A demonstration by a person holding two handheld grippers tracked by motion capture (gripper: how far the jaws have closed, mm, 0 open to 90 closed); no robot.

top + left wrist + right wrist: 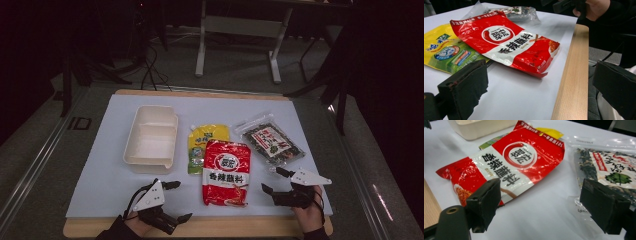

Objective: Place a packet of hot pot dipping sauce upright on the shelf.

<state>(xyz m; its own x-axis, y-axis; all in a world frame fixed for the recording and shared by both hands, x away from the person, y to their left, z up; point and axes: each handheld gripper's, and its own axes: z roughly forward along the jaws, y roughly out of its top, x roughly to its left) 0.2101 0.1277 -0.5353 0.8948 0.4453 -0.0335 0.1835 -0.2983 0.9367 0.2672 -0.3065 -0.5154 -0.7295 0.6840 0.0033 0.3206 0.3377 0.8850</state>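
A red seasoning packet [226, 172] lies in the middle of the white sheet, partly over a yellow-green packet [202, 145]. To its right rests a clear bag of dark seaweed [270, 140]. A cream two-compartment tray [151, 138] stands at the left, empty. My left gripper [177, 201] hovers open near the front edge, left of the red packet [506, 45]. My right gripper [272, 180] is open too, at the red packet's [506, 165] right, just in front of the seaweed bag [609, 167]. Nothing sits between either pair of jaws.
The white sheet [110, 165] covers a wooden table whose bare front edge [571, 85] runs beside my left gripper. Behind the table stand desk legs [200, 50] and cables on a dark floor.
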